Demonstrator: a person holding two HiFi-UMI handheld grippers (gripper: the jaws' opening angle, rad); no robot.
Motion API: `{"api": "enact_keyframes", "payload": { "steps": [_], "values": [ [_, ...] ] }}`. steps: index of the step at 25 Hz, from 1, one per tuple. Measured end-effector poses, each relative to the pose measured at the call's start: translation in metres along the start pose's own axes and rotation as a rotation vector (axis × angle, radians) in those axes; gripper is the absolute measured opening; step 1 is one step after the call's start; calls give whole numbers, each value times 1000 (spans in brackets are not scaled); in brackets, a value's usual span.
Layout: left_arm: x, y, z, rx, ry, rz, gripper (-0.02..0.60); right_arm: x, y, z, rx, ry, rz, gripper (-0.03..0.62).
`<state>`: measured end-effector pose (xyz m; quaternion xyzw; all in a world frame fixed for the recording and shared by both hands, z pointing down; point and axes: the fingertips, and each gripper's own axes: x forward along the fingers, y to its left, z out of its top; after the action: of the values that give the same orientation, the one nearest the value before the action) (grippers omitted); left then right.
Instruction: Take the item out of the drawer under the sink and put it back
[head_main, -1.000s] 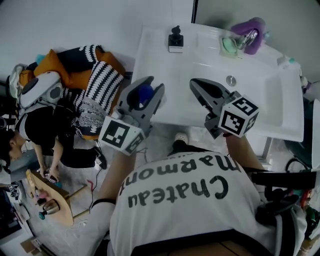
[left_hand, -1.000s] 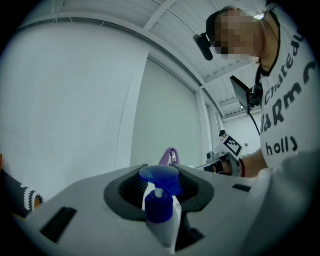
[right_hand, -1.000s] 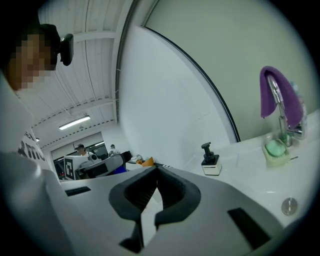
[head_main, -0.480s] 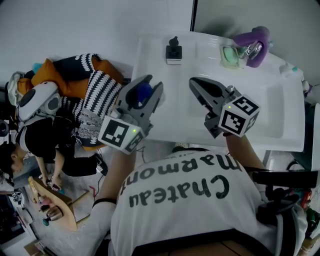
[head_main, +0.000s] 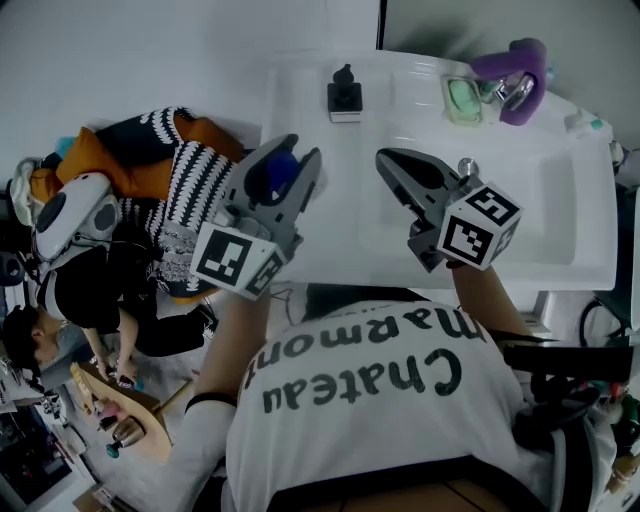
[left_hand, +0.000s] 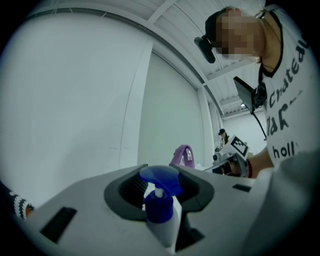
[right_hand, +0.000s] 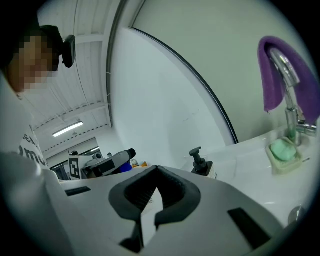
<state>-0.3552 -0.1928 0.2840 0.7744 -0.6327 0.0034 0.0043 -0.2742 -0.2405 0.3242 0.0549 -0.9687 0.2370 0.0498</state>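
Observation:
My left gripper (head_main: 292, 154) hangs at the sink's left front corner, shut on a small white pump bottle with a blue cap (head_main: 279, 176). In the left gripper view the bottle (left_hand: 161, 212) stands upright between the dark pads, with the gripper (left_hand: 159, 172) tilted upward toward the wall. My right gripper (head_main: 388, 160) hovers over the white sink top (head_main: 540, 215), jaws together with nothing between them; in the right gripper view its tips (right_hand: 156, 168) meet. No drawer shows in any view.
A black soap dispenser (head_main: 344, 92), a green soap in a dish (head_main: 462, 96) and a purple cloth over the faucet (head_main: 508, 62) sit along the sink's back. On the floor at left are piled clothes and bags (head_main: 165, 175), a crouching person (head_main: 85, 290) and a wooden stool (head_main: 120, 415).
Both grippers have risen a little toward the sink and kept their poses. The blue-capped bottle stays in the left gripper. The sink sits slightly higher in the head view.

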Motion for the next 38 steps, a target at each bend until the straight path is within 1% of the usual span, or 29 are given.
{"api": "enact_keyframes", "payload": {
  "steps": [5,9,15,19,22,28,35,38],
  "values": [
    [8,17,-1,-8,9,-53,132,0,-6,-1,27,-36,-78,12],
    [14,29,0,-27,9,-111,132,0,-1,7,32,-88,-145,12],
    [27,50,6,-5,9,-198,132,4,13,6,36,-111,-217,12],
    [32,70,5,-2,4,-212,132,11,25,0,35,-111,-242,12],
    [36,83,1,8,2,-237,132,13,32,-5,29,-103,-270,12],
    [74,94,-18,4,32,-270,132,-6,15,-9,50,-93,-343,12],
    [101,111,-33,6,43,-282,132,-27,11,-14,56,-82,-432,12],
    [113,118,-41,6,53,-275,132,-37,8,-15,59,-84,-468,12]
  ]
}}
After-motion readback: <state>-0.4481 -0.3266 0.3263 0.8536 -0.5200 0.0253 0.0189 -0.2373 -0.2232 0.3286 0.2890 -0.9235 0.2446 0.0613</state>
